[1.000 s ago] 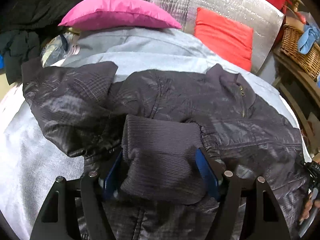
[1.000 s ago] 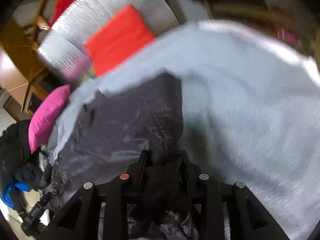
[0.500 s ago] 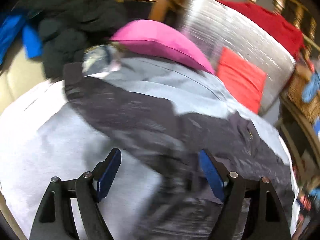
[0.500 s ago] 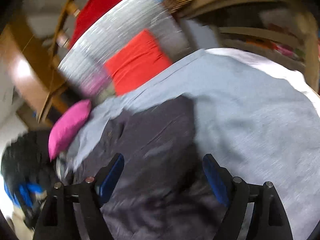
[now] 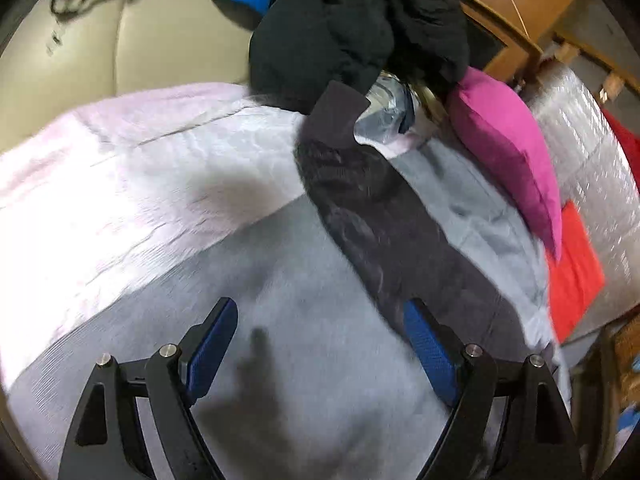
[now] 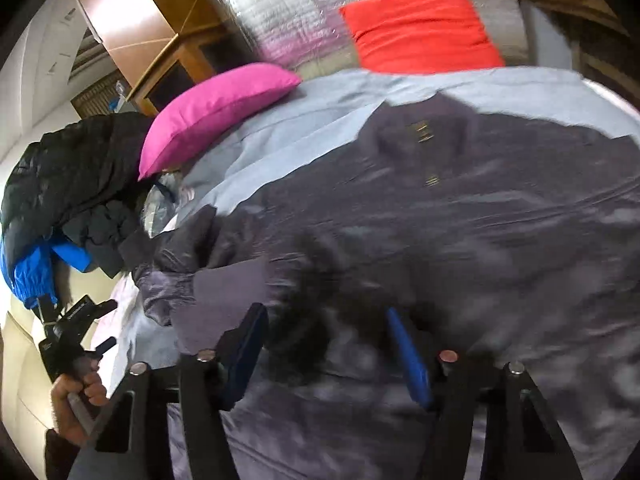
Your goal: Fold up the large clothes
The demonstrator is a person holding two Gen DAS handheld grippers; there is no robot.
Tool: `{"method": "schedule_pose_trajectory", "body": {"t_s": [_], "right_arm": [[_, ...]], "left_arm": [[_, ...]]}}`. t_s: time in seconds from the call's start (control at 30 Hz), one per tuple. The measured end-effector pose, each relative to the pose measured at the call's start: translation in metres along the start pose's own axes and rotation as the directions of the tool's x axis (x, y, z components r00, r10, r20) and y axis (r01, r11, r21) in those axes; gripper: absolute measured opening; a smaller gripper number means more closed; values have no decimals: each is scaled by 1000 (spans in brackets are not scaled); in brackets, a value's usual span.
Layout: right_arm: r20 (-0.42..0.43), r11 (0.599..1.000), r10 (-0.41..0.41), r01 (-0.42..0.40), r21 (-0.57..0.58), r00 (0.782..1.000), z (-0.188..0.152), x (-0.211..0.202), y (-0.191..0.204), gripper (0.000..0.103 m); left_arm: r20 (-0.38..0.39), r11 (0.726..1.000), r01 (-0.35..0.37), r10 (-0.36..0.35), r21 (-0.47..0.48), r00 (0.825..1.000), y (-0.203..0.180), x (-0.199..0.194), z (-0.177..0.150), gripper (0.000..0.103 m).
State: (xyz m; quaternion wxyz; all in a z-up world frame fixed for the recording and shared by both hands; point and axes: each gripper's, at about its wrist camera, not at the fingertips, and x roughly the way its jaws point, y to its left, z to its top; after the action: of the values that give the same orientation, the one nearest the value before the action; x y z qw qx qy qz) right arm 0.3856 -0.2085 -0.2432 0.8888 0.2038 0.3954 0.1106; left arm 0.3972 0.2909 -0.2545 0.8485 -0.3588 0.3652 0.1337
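— Left claw: my blue pads stand wide apart, nothing between them, tilted down over the grey bedcover. Right claw: also spread wide, low over the dark jacket, pads gripping no cloth that I can see.

— What can't you make out?

— Both views are smeared by motion. The jacket's lower hem runs behind my right claw's frame. In the right view my left hand shows only at the edge, wrapped on its handle.

— And the jacket?

— Shiny, dark purple-grey, laid flat on the bedcover, brass zip pull near the collar. One sleeve stretches out toward the black clothes pile, ribbed cuff at its tip. Pink pillow and red cushion beyond.
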Motion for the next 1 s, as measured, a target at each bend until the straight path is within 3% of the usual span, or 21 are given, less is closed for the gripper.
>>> {"method": "schedule_pose_trajectory", "body": {"t_s": [0.07,0.13,0.2,0.33,0.53,0.6,0.67,0.8,0.83,1.0], "right_arm": [[-26,1000,-8,8,-8,1000,-7,13,10,64],[-108,996,-69,63,-61,992,-9,38,15,64],[-118,995,-58,49,-83,991,-6,38,15,65],[-101,999,19,-23,-35,995,6,8,-4,65],[-38,999,-14,13,-35,999,7,-54,-54,65],[-28,999,-39,39,-15,999,5,-75,-73,65],[-18,998,-63,63,-2,998,0,-89,-86,65],[-1,995,-85,85,45,996,-5,-109,-115,65],[8,995,-85,84,58,996,-5,-113,-120,65],[43,995,-65,61,81,997,1,-117,-133,65]], "left_arm": [[-3,999,20,-20,-27,1000,3,12,10,85],[4,998,53,-53,-24,999,2,23,18,85],[6,996,91,-91,-18,996,-3,36,24,85],[-16,986,152,-153,-69,988,-7,58,41,84],[-6,981,177,-178,-76,984,-5,84,65,84],[5,981,182,-182,-60,983,-7,91,68,77],[15,983,167,-166,-72,986,-5,97,69,54],[54,980,170,-166,-98,985,-2,101,70,27],[64,980,177,-171,-92,983,-3,100,70,13],[123,970,243,-244,24,962,-41,68,67,7]]}}
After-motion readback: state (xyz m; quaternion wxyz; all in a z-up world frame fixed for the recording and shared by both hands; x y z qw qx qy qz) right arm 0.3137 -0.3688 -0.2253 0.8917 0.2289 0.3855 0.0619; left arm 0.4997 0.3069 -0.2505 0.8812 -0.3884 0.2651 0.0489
